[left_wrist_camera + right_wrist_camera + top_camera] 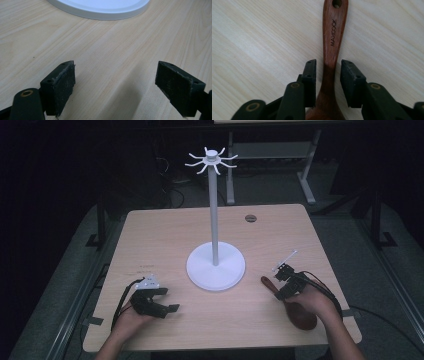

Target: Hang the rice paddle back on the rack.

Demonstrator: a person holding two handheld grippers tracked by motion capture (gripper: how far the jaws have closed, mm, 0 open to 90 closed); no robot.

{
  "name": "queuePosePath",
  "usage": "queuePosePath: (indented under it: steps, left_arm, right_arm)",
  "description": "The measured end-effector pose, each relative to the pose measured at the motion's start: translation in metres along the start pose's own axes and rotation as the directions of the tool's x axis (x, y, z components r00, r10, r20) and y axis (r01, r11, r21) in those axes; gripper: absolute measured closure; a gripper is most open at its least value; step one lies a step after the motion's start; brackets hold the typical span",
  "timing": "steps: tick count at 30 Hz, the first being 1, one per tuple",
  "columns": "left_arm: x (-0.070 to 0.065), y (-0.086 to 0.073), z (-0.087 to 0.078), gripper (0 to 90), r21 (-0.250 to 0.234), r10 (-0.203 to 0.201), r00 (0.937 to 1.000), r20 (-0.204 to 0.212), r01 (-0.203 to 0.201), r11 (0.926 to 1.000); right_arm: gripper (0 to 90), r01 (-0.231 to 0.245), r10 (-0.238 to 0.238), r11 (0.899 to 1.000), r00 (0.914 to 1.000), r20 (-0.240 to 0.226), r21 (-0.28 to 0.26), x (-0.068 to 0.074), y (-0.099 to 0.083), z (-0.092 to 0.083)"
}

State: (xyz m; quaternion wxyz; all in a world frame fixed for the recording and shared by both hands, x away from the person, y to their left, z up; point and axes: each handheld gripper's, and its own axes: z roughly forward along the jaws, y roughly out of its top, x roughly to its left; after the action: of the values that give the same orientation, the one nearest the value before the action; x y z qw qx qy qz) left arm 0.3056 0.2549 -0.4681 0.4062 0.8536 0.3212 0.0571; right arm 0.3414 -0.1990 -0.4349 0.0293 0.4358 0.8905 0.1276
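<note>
R tongs (328, 82) straddle wooden spoon (333, 47) handle near bowl, pads apart w/ slim gaps both sides, no clamp yet. Spoon lies flat on tabletop (165, 235), R of white stand (215, 265). Should centre handle, close square. L tongs (115, 87) wide apart, idle.

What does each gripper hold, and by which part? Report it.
Nothing is held. The right gripper straddles the wooden spoon at the neck of its handle, just above the bowl, with gaps at both pads. The left gripper is open over bare table.
</note>
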Motion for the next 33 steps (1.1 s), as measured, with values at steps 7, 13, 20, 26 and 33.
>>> queuePosePath:
  steps: [7, 13, 20, 26, 33]
  left_arm:
    - [-0.001, 0.000, 0.000, 15.7, 0.001, -0.006, 1.0000, 0.000, 0.006, 1.0000]
    - [0.000, 0.000, 0.000, 15.6, 0.002, -0.001, 1.0000, -0.002, 0.001, 1.0000]
    - [0.000, 0.000, 0.000, 15.7, 0.002, 0.002, 1.0000, -0.003, -0.002, 1.0000]
    - [-0.001, 0.000, 0.001, 15.7, 0.002, -0.004, 1.0000, -0.001, 0.004, 1.0000]
    - [0.000, 0.000, 0.000, 15.6, 0.002, 0.001, 1.0000, -0.002, -0.001, 1.0000]
  right_arm:
    - [69.8, 0.001, -0.002, 0.999, 1.0000, 0.009, 0.035, -0.002, 0.003, 0.004]
    - [73.3, 0.016, -0.017, 0.998, 0.9996, 0.021, 0.063, 0.000, 0.007, 0.006]
    - [75.2, 0.018, -0.020, 0.998, 0.9995, 0.026, 0.068, 0.001, 0.008, 0.006]
    - [77.3, 0.024, -0.025, 0.999, 0.9995, 0.021, 0.048, 0.001, 0.004, 0.005]
    - [77.4, 0.030, -0.030, 1.000, 0.9994, -0.016, -0.003, -0.004, -0.003, 0.004]
